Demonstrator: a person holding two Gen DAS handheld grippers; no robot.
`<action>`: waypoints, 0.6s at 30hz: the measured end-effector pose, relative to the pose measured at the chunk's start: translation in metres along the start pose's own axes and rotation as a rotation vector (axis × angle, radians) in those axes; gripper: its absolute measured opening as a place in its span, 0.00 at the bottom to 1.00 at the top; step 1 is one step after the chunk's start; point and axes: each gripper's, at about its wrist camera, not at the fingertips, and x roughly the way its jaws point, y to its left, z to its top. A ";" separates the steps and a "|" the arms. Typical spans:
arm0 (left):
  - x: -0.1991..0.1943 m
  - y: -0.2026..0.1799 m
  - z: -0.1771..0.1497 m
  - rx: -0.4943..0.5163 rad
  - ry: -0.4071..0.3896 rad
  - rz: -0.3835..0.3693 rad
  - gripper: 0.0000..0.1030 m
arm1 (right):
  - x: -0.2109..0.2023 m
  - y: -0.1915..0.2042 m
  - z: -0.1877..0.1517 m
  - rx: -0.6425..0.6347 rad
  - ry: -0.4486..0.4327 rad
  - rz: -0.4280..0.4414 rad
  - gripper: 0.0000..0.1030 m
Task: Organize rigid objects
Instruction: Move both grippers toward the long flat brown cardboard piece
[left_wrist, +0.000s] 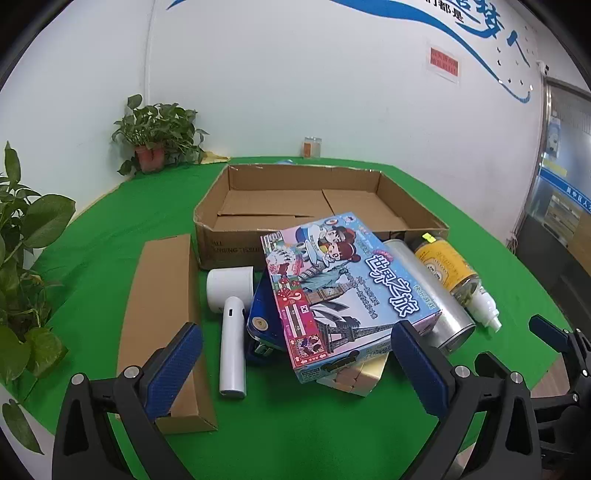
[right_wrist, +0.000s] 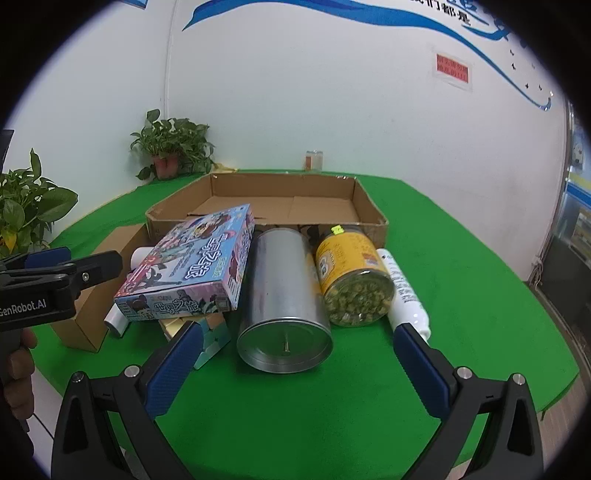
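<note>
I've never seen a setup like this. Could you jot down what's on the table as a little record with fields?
Surface: green table
Container: open cardboard tray, nothing inside it
Top of pile: game box, tilted on other items
Lying on their sides: silver tin, yellow jar, white bottle
Left of pile: white handheld device, long brown carton
Left gripper: jaws open, holding nothing
Right gripper: jaws open, in front of the tin

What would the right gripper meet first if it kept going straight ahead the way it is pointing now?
Most likely the silver tin can, lying on its side with its flat end facing the open right gripper. It sits centred between the fingers; how far ahead is hard to judge through the fisheye.
</note>
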 end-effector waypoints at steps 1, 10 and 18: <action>0.003 0.001 0.001 0.005 0.006 0.000 1.00 | 0.002 0.000 -0.001 0.003 0.005 0.005 1.00; 0.017 0.033 -0.001 -0.020 0.051 0.002 1.00 | 0.014 0.004 0.003 0.053 0.048 0.132 0.99; 0.027 0.102 -0.017 -0.113 0.114 0.121 1.00 | 0.006 0.035 0.030 0.059 -0.020 0.318 1.00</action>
